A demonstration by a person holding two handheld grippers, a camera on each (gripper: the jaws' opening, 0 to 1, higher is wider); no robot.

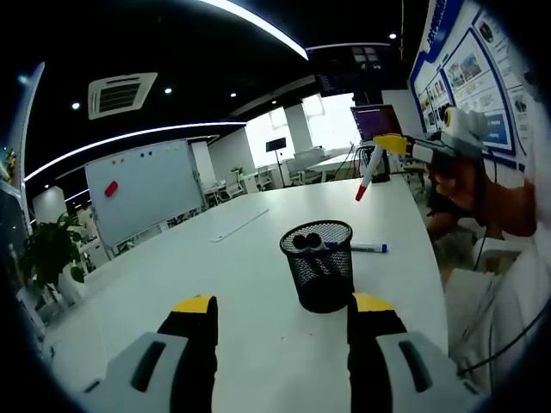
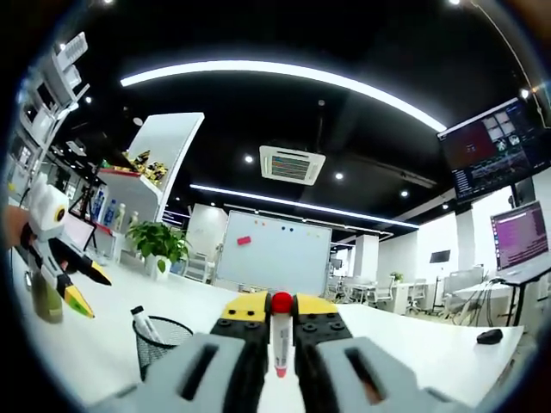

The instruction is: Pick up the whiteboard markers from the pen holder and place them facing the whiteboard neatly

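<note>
In the left gripper view, I see the whiteboard [image 1: 142, 187] standing far off at my left, beyond the white worktop [image 1: 215, 284]. My left gripper [image 1: 280, 314] hangs low over the worktop with its fingers wide and empty, aimed at the mesh pen holder [image 1: 318, 262], I judge so it can steady the holder or reach for the next pen. Two markers [image 1: 308, 242] stand in the holder, caps up. Just behind it a blue-capped marker [image 1: 366, 248] lies flat on the worktop, apparently one already laid out. Up at the right my right gripper [image 1: 379, 153] holds a red-capped marker [image 1: 365, 181] lifted clear above the worktop. In the right gripper view that marker sits between closed fingers, red cap toward the whiteboard, so I read it as being lined up for placing beside the blue one.
</note>
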